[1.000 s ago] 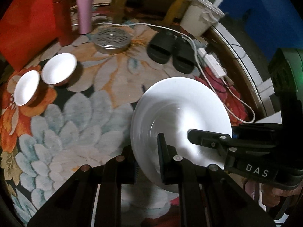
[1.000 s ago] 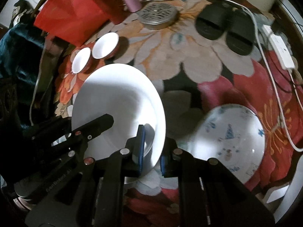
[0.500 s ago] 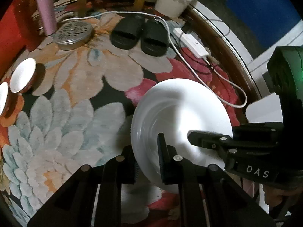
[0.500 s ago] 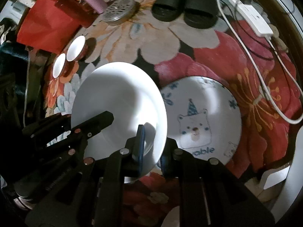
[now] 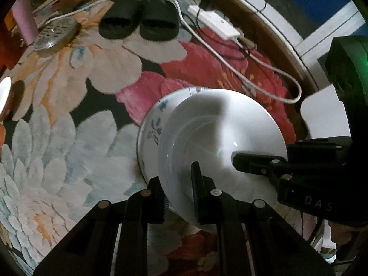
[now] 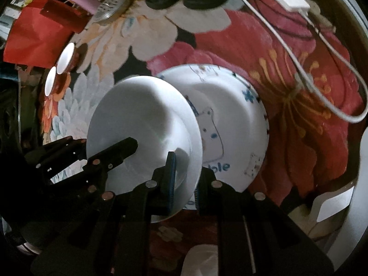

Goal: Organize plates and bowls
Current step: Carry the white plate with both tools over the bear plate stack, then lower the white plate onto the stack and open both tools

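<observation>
Both grippers hold one plain white plate (image 5: 220, 138), each shut on its rim. My left gripper (image 5: 179, 193) clamps its near-left edge; my right gripper (image 6: 184, 174) clamps its near-right edge. The plate (image 6: 142, 124) hangs just above a bear-print plate (image 6: 230, 124) lying on the floral rug; only the left rim of the bear-print plate (image 5: 151, 124) shows in the left wrist view. Two small white bowls (image 6: 62, 66) sit side by side at the far left.
Black slippers (image 5: 140, 23), a round metal lid (image 5: 55, 34), a pink cup (image 5: 23, 20) and a white power strip (image 5: 216, 23) with its cable lie at the back. A red bag (image 6: 34, 36) stands far left. A white object (image 6: 333, 202) sits on the right.
Both grippers carried the white plate to the right and down, from beside the bear-print plate to over it. The small bowls have slid toward the left edge of view.
</observation>
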